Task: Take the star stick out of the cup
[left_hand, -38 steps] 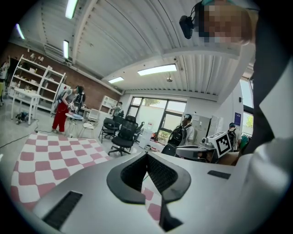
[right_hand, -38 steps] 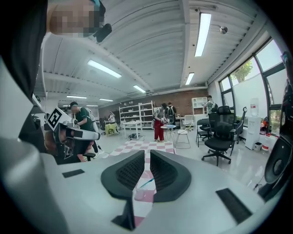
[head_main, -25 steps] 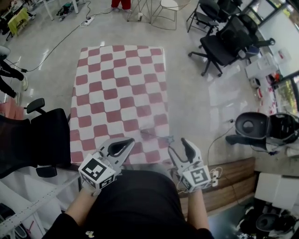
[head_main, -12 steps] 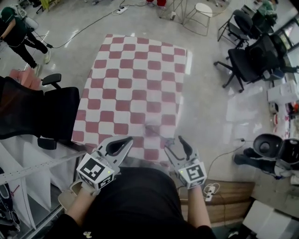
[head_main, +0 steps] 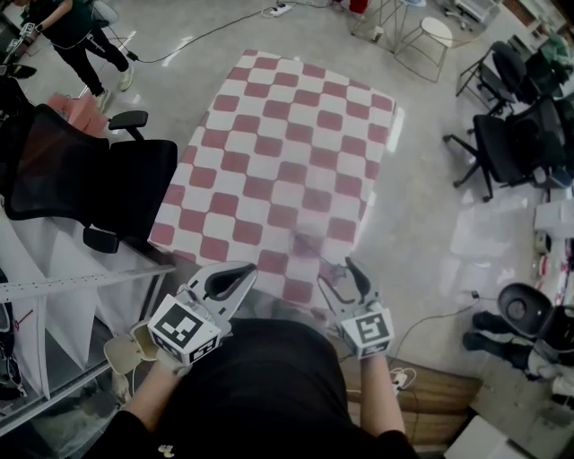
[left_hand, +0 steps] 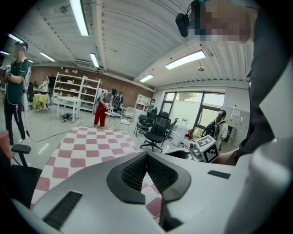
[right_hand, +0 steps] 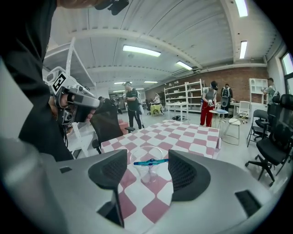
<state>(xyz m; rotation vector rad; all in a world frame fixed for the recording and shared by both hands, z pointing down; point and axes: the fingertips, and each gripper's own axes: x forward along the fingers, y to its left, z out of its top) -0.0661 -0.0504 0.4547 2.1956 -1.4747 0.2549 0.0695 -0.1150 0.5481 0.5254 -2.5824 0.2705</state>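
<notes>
A clear plastic cup stands on the red-and-white checked table, straight ahead of my right gripper. The blue star stick lies across the cup's rim. My right gripper's jaws stand open on either side of the cup in this view, short of it, with nothing between them. In the head view the cup is a blur near the table's near edge, just beyond the right gripper. My left gripper is held at the near edge, left of the cup, shut and empty.
A black office chair stands against the table's left side, with white shelving beside it. More chairs stand on the floor to the right. A person walks at the far left. Cables run over the floor.
The head view has swung, so the table now sits further right and tilted in the frame. Both grippers keep their places at the near edge, and the cup stays ahead of the right one.
</notes>
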